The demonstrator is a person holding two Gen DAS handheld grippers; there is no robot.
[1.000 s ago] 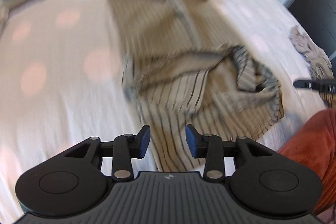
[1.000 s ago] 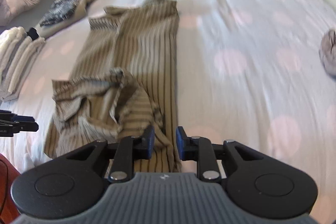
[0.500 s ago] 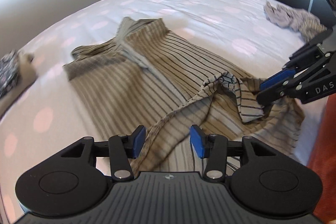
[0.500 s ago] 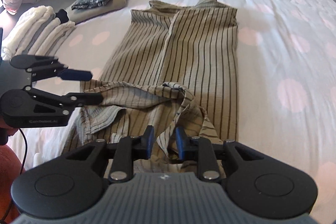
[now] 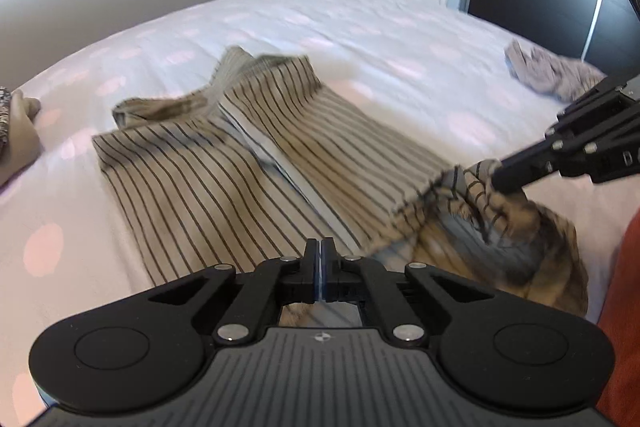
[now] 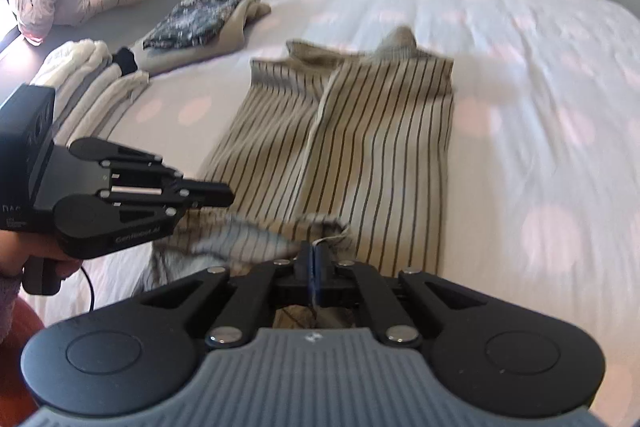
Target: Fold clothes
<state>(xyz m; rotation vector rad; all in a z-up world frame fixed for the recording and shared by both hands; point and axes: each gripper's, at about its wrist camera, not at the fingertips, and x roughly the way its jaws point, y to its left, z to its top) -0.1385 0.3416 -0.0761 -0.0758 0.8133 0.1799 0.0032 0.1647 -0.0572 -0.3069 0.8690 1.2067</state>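
One striped shirt (image 5: pixel 248 163) lies mid-frame on the bed (image 5: pixel 360 27). Only the left-wrist view shows a crumpled grey garment (image 5: pixel 548 75) upper right; only the right-wrist view shows two folded piles (image 6: pixel 88 83) upper left. Both left tongs (image 5: pixel 321 259) and right tongs (image 6: pixel 314 263) are pinched closed on the shirt's near hem.

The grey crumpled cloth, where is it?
In the left wrist view, the grey crumpled cloth lies far right on the bed, beyond the striped shirt.

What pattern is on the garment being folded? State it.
Tan shirt with thin dark lengthwise stripes; the right wrist view shows it best.
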